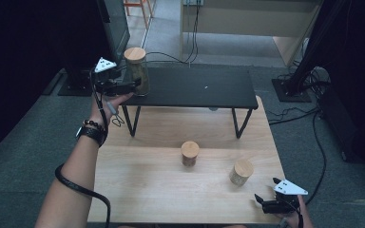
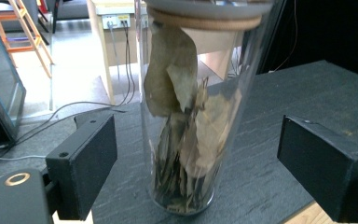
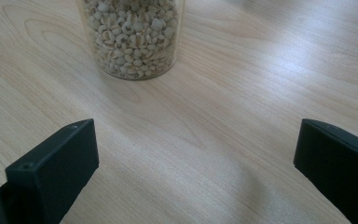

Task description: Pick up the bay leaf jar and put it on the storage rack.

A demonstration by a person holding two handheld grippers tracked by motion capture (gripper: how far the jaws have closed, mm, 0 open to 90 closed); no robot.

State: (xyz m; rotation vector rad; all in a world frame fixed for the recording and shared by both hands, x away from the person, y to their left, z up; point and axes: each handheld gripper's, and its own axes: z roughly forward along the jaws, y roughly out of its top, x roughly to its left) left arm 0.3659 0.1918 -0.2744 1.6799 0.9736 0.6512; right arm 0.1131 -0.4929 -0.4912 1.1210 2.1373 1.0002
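Note:
A tall glass jar (image 1: 137,71) with a wooden lid stands on the left end of the black shelf (image 1: 195,88). In the left gripper view the jar (image 2: 191,116) holds dried leaves. My left gripper (image 1: 134,86) (image 2: 200,172) is open around the jar's lower part, with a gap between each jaw and the glass. My right gripper (image 1: 261,202) (image 3: 191,172) is open and holds nothing, low over the wooden table (image 1: 171,190) near its front right corner. Just ahead of it stands a short jar of pale grains (image 3: 133,37) (image 1: 241,172).
A second short jar with a wooden lid (image 1: 189,153) stands mid-table in front of the shelf. A dark monitor on a stand (image 1: 114,28) rises behind the shelf's left end. Cables (image 1: 313,142) trail over the grey floor to the right.

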